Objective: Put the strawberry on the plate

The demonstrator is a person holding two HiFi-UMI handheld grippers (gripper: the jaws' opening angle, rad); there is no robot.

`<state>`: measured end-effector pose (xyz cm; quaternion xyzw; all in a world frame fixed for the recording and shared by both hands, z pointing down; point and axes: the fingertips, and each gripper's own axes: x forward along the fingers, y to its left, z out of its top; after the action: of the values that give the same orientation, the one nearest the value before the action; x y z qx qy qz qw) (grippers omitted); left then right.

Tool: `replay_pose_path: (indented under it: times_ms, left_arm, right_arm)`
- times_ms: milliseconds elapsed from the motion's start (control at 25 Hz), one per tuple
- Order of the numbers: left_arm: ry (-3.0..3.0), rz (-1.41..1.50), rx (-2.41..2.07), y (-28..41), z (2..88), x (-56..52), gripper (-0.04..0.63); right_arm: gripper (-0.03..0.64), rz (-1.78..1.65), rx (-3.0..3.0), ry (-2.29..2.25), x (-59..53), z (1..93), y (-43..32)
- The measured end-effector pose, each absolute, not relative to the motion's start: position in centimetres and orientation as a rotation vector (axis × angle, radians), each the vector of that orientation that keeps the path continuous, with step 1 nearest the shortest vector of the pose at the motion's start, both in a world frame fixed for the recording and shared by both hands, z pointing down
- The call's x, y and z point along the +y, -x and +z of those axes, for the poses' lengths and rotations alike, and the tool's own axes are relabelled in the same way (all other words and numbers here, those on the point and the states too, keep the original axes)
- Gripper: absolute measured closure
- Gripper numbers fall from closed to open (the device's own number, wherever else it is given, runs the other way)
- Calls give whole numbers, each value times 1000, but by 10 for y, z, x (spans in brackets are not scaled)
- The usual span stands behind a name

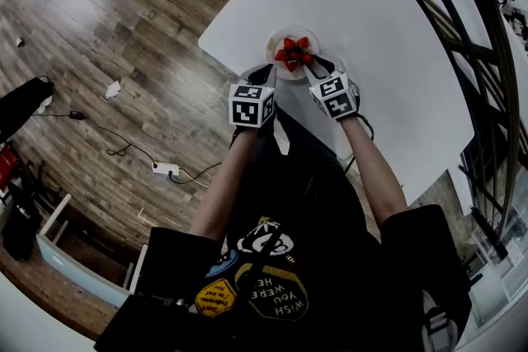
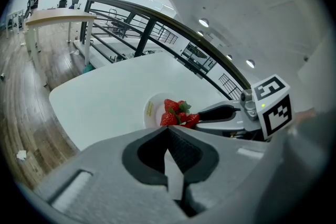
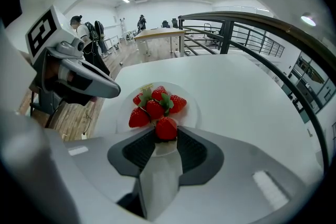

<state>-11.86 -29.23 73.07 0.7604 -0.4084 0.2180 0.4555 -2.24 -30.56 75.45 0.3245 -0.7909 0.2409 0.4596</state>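
Strawberry (image 3: 166, 127) is gripped between the jaws of the right gripper (image 3: 166, 137), which are set fairly wide around it. It is held at the near edge of the plate (image 3: 191, 111). It looks to be just above the rim, though contact with the plate cannot be judged from these angles. Four more strawberries (image 3: 154, 105) are piled on the plate, with green leaves showing among them. The held one is just beside the pile on its near side.

The jaws of the left gripper (image 2: 168, 132) are brought together with nothing between them. It is held at the left of the plate, close to it and tilted toward the pile.

The plate is set near the left edge of the white table (image 1: 379, 37), and both grippers are reached out over the near side. A wooden floor (image 1: 124, 37) is seen at the left, with a power strip (image 1: 166, 169) and its cable lying on it. A dark railing (image 3: 262, 34) is seen running past the far side of the table.
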Motion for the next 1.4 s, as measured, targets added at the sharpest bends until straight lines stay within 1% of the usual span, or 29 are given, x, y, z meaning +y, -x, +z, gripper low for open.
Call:
replay_pose_path:
  times_ms: [320,680,720,760,800,1040,1120,1400]
  left_arm:
    - [-1913,540,-1003,116,717,-285,594]
    - [-1914,531,-1039,130,705,-273,594]
    - [-1911,528,-1044,131,704,-271,594]
    - [-1909,527,-1047,133,703,-270,594]
    - [-1909,525,-1050,133,702,-268,594]
    - [-1920,518,-1065,129,693,-264,594]
    - [-1926,513,-1074,128,692,-265,594]
    - [-1965,500,-1127,119,670,-258,594]
  right_arm:
    - [485,608,-2007,-878,-306,741,19]
    - [483,497,-1960,-784,-307,758,30]
    - [473,487,-1961,-778,-307,758,31]
    - [444,481,-1964,-775,-306,757,31]
    - [432,478,-1969,-776,-306,757,31]
    - [430,505,-1990,-829,-300,745,20]
    - [447,504,-2000,-845,-298,741,16]
    - [550,491,-2089,-978,-287,700,-8]
